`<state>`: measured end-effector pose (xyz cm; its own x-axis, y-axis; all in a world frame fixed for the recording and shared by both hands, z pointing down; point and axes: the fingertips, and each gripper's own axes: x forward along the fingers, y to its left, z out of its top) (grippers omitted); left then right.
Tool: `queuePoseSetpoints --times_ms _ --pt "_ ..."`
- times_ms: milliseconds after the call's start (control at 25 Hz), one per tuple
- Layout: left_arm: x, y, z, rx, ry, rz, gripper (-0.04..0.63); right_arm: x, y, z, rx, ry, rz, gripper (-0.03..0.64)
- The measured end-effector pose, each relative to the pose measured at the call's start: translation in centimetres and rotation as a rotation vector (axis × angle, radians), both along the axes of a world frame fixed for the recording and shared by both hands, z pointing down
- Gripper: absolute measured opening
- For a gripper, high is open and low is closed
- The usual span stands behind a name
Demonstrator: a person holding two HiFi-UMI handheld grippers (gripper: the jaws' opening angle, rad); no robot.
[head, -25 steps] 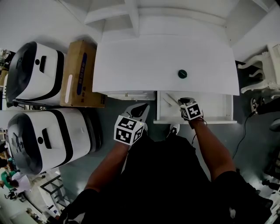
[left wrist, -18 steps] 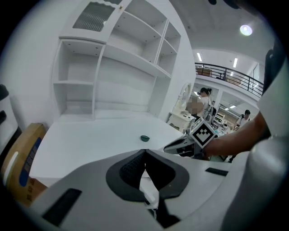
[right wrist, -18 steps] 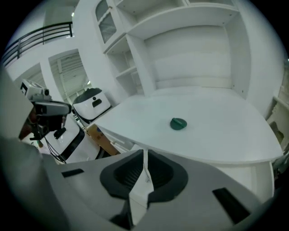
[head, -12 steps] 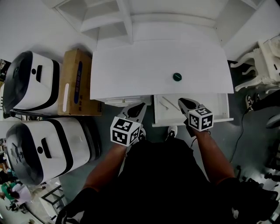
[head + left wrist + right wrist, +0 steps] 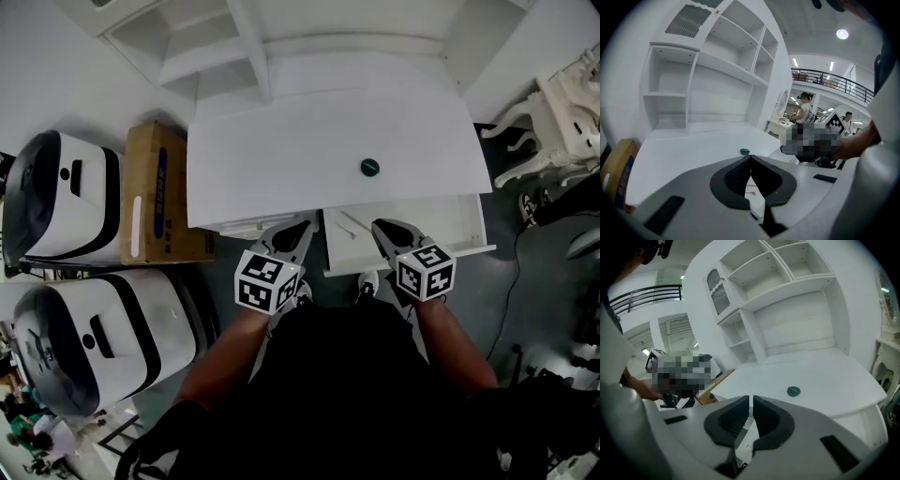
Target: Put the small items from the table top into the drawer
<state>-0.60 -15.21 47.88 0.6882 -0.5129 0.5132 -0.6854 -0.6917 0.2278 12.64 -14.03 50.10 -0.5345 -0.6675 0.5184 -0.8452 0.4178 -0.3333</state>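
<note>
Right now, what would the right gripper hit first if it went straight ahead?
Probably the white desk top, left of the green round item. The right gripper tilts slightly downward, but depth is unclear.

Cardboard box [image 5: 155,192] beside white-black machines [image 5: 61,202]; white chair [image 5: 562,98] far right.

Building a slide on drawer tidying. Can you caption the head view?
Left gripper and right gripper hover at the open drawer; one small green item sits on the white desk top.

Black clothes [image 5: 347,375], grey tongs [image 5: 298,227] with checkered cubes [image 5: 266,279].
</note>
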Motion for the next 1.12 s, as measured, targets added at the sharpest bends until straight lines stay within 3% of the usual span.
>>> queuePoseSetpoints --times_ms 360,680,840,1120 --pt "0.5 -0.3 -0.1 0.006 -0.002 0.041 0.009 1.0 0.1 0.2 0.0 -0.011 0.067 0.044" --pt "0.6 0.0 0.1 0.009 -0.021 0.042 0.009 0.8 0.5 0.5 -0.005 -0.007 0.061 0.044" --pt "0.9 0.1 0.4 -0.017 -0.001 0.034 0.009 0.8 0.5 0.8 -0.009 -0.003 0.055 0.044" --pt "0.9 0.1 1.5 -0.045 -0.035 0.023 0.009 0.6 0.0 1.7 -0.019 0.011 0.032 0.044"
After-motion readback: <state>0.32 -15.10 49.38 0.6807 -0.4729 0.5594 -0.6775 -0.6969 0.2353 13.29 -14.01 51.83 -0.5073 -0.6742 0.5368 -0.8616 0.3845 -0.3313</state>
